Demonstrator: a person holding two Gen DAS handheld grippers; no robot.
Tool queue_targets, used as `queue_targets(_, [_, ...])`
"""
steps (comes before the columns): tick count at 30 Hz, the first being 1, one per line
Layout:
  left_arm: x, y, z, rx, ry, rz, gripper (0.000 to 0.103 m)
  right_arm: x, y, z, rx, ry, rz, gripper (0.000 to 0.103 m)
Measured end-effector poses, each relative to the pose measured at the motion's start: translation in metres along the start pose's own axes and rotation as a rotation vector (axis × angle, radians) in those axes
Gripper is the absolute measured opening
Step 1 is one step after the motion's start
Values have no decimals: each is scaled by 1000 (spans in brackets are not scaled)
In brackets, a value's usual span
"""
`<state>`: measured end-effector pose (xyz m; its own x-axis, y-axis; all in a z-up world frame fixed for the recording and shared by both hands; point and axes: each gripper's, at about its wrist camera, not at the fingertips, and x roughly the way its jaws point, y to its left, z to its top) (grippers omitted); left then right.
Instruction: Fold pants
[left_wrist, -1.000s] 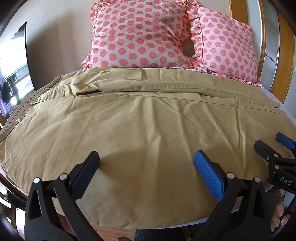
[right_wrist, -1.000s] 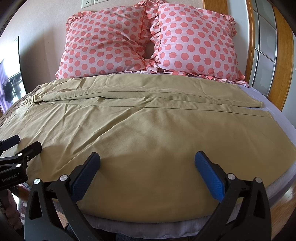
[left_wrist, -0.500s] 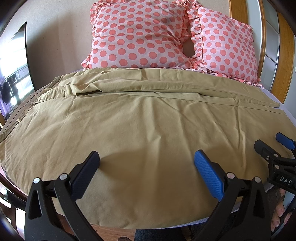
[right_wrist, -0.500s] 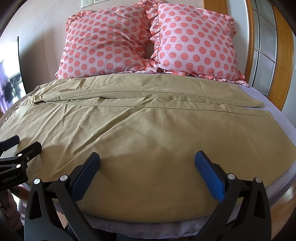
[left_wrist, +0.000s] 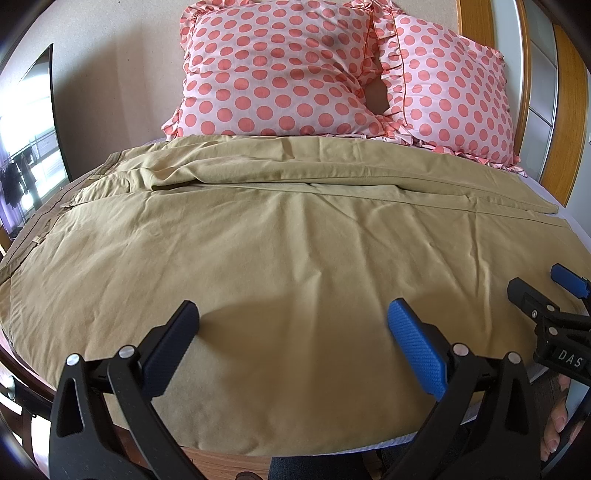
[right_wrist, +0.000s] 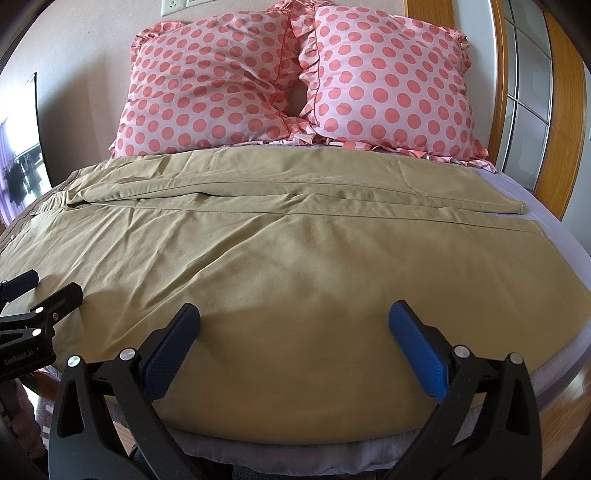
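Only pants (left_wrist: 295, 258) on bed (right_wrist: 554, 221)

No change is detectable across the 3 sampled moments in either wrist view. The left tongs (left_wrist: 291, 347) and the right tongs (right_wrist: 293, 347) occupy the same position over the near edge of the pants (left_wrist: 280, 258) as 1.0 s ago and 0.5 s ago, jaws spread equally wide. The creases and edges of the pants match in all 3 moments.
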<state>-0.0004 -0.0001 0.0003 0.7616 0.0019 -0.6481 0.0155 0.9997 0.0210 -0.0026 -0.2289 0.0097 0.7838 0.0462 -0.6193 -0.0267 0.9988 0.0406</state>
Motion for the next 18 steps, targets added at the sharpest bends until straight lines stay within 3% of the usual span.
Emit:
queue_targets(9, [0, 0, 0, 2, -3, -2, 101, 1, -6, -3, -9, -32, 9, 102])
queue_targets(11, [0, 0, 0, 7, -4, -6, 101, 5, -11, 0, -23, -4, 30, 102])
queue_targets(12, [0, 1, 0, 10, -3, -11, 101, 7, -16, 10, -24, 36, 41, 102])
queue_targets(14, [-1, 0, 2, 17, -1, -23, 101, 2, -31, 32, 6, 21, 20, 102])
queue_targets(18, [-4, 5, 1, 25, -13, -37, 101, 10, -89, 111, 133, 10, -97, 102])
